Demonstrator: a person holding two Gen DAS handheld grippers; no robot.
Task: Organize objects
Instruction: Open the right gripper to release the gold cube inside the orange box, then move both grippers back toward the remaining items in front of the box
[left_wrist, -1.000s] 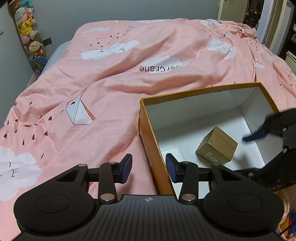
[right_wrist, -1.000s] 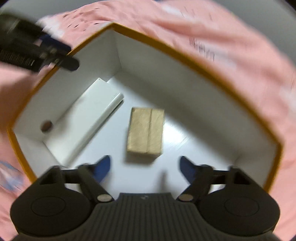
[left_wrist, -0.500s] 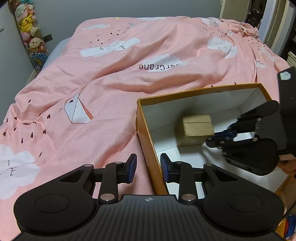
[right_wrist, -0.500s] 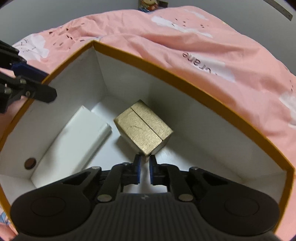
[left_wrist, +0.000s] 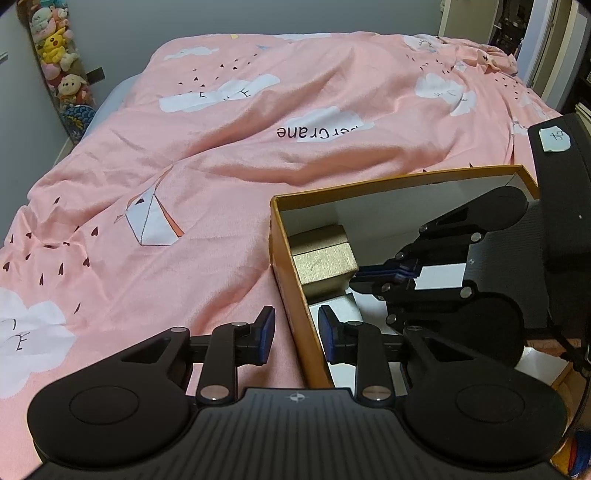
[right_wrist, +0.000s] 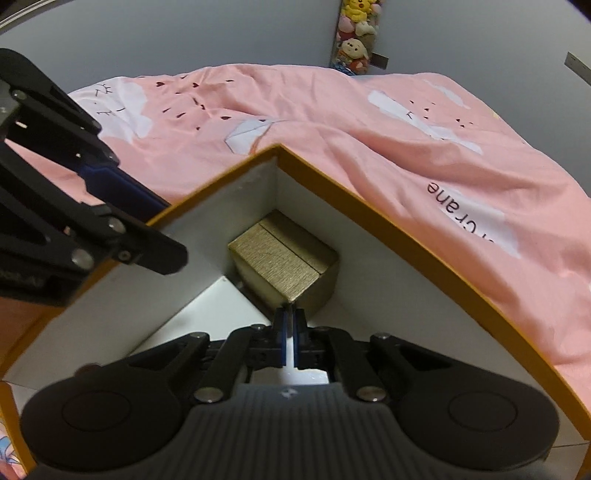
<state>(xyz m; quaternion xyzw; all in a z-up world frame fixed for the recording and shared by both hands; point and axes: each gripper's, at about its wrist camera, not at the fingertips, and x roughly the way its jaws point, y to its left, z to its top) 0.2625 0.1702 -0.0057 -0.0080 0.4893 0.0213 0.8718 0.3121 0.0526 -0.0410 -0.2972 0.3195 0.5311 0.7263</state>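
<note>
The gold box now sits pushed into the far corner of the orange carton — a second ago mid-floor. The right gripper, nearly closed and holding nothing, touches its edge; the left gripper straddles the carton wall, part-open — bracing it, likely, on the bed.

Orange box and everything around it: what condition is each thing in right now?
Orange box: open, no lid, on the bed.
Gold box: inside, pushed into the corner.
Right gripper: shut, tips against the gold box's corner.
Left gripper: open, straddling the orange box's wall.
Duvet: rumpled.
</note>
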